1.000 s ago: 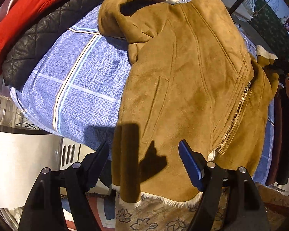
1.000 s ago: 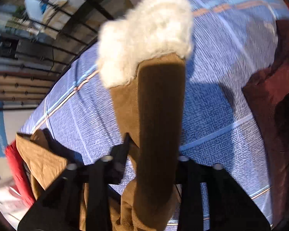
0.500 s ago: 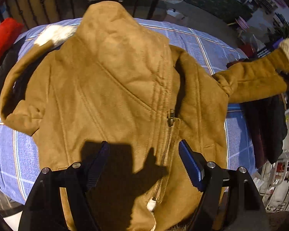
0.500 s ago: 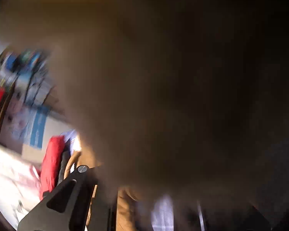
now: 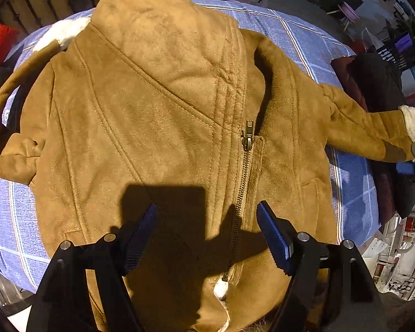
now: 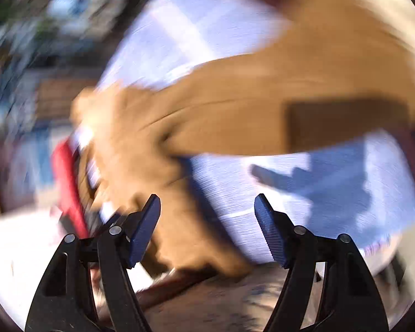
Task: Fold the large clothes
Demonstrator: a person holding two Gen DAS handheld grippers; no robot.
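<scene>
A: How far along was the folding?

B: Barely begun, by my judgement; the tan suede jacket [image 5: 157,116] lay face up and zipped on the blue checked bedspread [image 5: 312,36], spread out ahead of the left gripper [image 5: 206,235], with the hem passing under its fingers; no fold showed in the body.

A: And the sleeves?

B: One sleeve [image 5: 373,135] stretched out flat, far off beyond the right-hand finger, its fleece cuff [image 5: 412,124] at the bedspread's edge near a pile of dark clothes [image 5: 379,83]; the other curled away past the left-hand finger; both, I'd say, were yet to be folded in.

A: Were the fingers holding anything?

B: No; the left gripper's stood wide with only its shadow on the suede between them; the right gripper [image 6: 207,215] was opening, nothing between its pads, the blurred sleeve [image 6: 235,116] ahead of and above its fingertips.
</scene>
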